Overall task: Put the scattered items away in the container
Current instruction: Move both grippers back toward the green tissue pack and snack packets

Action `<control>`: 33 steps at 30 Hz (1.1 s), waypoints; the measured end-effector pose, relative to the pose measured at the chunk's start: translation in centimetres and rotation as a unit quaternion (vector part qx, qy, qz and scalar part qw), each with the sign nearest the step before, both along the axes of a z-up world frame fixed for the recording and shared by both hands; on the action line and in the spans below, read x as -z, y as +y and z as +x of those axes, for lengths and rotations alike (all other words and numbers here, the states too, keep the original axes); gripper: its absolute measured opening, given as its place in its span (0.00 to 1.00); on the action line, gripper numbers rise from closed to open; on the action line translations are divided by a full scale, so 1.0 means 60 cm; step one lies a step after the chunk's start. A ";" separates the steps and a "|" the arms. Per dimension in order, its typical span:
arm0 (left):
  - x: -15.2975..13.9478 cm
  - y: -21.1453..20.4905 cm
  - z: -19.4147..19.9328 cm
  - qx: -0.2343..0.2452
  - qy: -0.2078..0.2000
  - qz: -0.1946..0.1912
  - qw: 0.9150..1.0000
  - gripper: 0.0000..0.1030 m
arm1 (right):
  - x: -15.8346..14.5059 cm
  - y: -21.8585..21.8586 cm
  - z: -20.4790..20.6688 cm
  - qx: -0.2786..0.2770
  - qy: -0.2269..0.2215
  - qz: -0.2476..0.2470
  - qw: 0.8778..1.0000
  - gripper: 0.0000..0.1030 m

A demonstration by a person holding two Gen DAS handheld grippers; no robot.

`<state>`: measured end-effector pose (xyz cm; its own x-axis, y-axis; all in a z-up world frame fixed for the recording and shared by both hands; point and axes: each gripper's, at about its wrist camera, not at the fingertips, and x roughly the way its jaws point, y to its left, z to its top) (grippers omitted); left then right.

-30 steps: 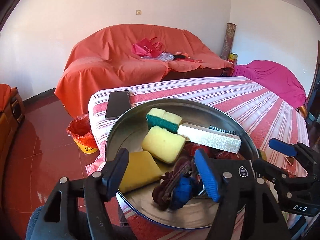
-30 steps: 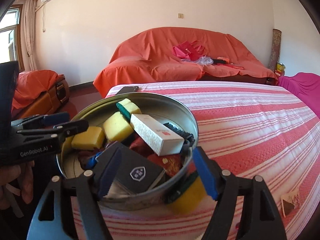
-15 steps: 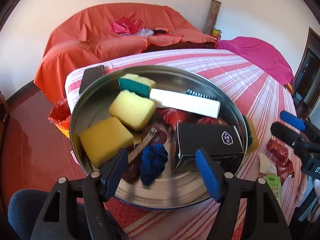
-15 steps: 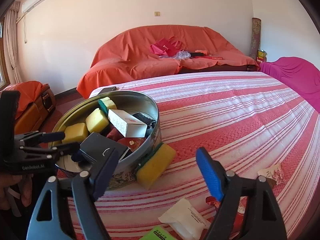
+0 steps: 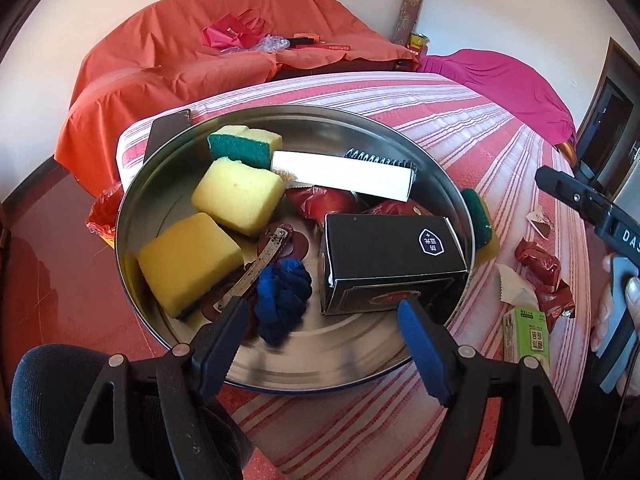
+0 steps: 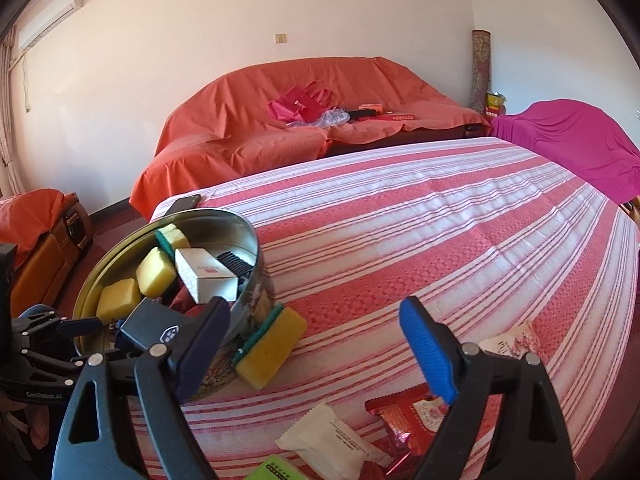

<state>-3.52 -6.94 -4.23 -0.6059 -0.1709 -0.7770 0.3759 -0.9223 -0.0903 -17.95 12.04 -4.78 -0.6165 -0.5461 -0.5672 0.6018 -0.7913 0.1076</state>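
Over the near rim of the round tin (image 5: 132, 184) we hold the left gripper (image 5: 320, 332), its jaws opening with nothing between them; below it the black box (image 5: 392, 252) lies inside the tin among yellow sponges, a white box and a blue knot of cloth. On the striped tablecloth (image 6: 440, 216) we hold the right gripper (image 6: 316, 344) above the loose pieces, its jaws opening too and empty. We judge the black box delivered, and the step in hand is the reach for the next stray item. Nearest are the white sachet (image 6: 332, 436), the red wrapper (image 6: 408, 416) and the green carton (image 5: 526, 334), near and right of the tin; a yellow-green sponge (image 6: 268, 348) leans against the tin's outer wall. Next we need to lower the right gripper over one of them, straddle it, and close.
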 end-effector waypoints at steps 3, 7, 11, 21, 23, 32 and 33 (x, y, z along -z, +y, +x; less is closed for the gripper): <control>0.000 0.002 0.005 0.001 -0.002 0.001 1.000 0.76 | -0.008 0.026 -0.017 0.022 -0.006 -0.010 1.000 0.86; -0.016 0.010 0.010 0.001 0.024 -0.012 1.000 0.76 | -0.016 0.070 -0.039 0.060 -0.020 -0.022 0.998 0.86; -0.043 0.040 0.011 0.027 0.065 -0.062 0.996 0.76 | -0.018 0.119 -0.061 0.101 -0.041 -0.025 0.994 0.86; -0.044 0.220 0.003 0.238 0.098 -0.166 0.952 0.77 | -0.011 0.224 -0.096 0.180 -0.081 -0.030 0.980 0.85; -0.031 0.239 -0.004 0.265 0.087 -0.153 0.948 0.77 | -0.010 0.243 -0.100 0.192 -0.090 -0.034 0.977 0.82; 0.027 0.248 -0.052 0.273 0.025 -0.042 0.961 0.76 | 0.004 0.254 -0.103 0.178 -0.111 -0.015 0.978 0.68; 0.032 0.248 -0.056 0.271 0.019 -0.034 0.962 0.76 | 0.009 0.250 -0.105 0.171 -0.118 -0.015 0.978 0.68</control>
